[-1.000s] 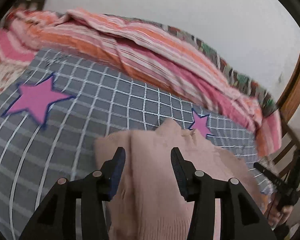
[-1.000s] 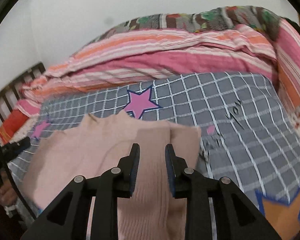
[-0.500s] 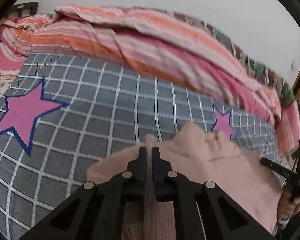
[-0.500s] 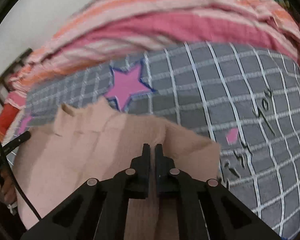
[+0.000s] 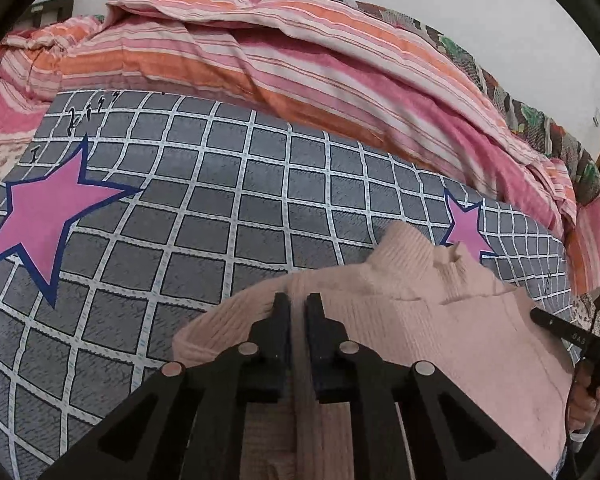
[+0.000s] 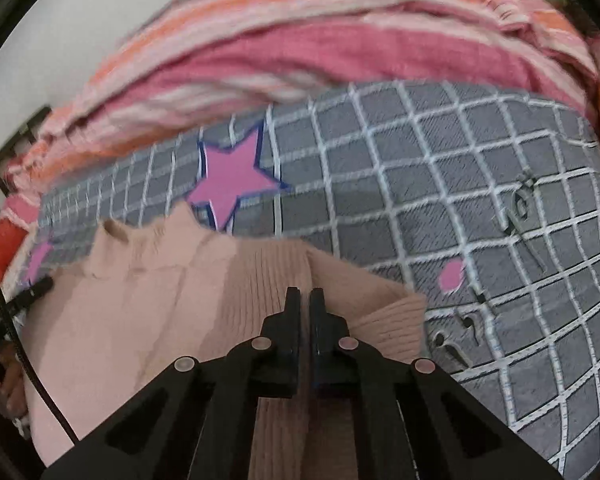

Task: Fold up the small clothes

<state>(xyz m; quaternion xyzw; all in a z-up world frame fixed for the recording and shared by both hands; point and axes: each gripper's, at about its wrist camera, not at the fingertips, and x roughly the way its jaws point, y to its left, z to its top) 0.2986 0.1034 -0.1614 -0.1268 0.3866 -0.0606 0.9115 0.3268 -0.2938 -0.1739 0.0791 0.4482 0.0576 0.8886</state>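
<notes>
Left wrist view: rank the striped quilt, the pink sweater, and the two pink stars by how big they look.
1. striped quilt
2. pink sweater, though nearness inflates it
3. left star
4. right star, smaller partly because it lies farther away

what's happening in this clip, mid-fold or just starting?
Mid-fold, it seems. A person holds a gripper in each hand over a pink knit sweater lying on a grey checked bedspread with pink stars. The left gripper is shut on a ridge of fabric near one side of the sweater, and the right gripper is shut on a ridge near the other side. A striped quilt is bunched behind.
</notes>
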